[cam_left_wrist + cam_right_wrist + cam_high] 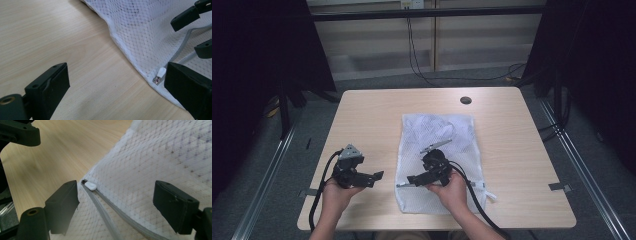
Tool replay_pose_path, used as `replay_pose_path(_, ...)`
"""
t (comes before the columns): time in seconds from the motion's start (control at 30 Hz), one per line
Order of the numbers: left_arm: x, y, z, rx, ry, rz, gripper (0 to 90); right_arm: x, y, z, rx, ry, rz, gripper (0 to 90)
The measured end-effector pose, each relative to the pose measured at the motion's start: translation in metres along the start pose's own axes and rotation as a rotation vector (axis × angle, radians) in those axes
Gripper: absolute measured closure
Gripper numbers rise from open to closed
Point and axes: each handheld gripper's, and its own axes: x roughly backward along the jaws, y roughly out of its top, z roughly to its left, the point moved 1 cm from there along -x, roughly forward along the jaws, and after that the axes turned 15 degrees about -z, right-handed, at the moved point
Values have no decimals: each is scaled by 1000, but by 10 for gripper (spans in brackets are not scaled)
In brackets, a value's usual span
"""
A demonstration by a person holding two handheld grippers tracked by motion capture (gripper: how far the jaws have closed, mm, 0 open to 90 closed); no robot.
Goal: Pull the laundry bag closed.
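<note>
Right gripper (pixel 404 182): lowest in the high view, just right of centre, held in the person's right hand (pixel 451 191) over the near part of the mesh bag; jaws spread, nothing pinched, in the right gripper view one on each side of the zipper end
Left gripper (pixel 379 175): lower left of the high view, in the left hand (pixel 336 192), over bare wood just beside the bag's left edge; jaws spread and empty, one over wood and one over the bag's edge in the left gripper view
Mesh bag (pixel 434 131): white netting, lying flat on the surface at the centre of the high view, long side running away from the person
Zipper (pixel 110 218): grey band across the bag's near end, open into two strips in the right gripper view
Zipper pull (pixel 90 185): small white tab at the bag's left corner, between the right gripper's jaws but touching neither; at lower right in the left gripper view (pixel 160 73)
Surface (pixel 372 115): pale wood
Cable hole (pixel 465 100): dark round spot near the far edge, upper centre of the high view
</note>
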Motion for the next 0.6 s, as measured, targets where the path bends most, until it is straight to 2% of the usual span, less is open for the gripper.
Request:
replay_pose_path(0.2,0,0,0,-2,-1,3,58,-6,1,3,8,0,3,201)
replay_pose_path(0.5,0,0,1,1,-3,13,58,-11,0,3,-18,14,16,250)
replay_pose_path(0.6,-1,-1,0,3,-3,21,58,-12,-1,4,-36,32,21,277)
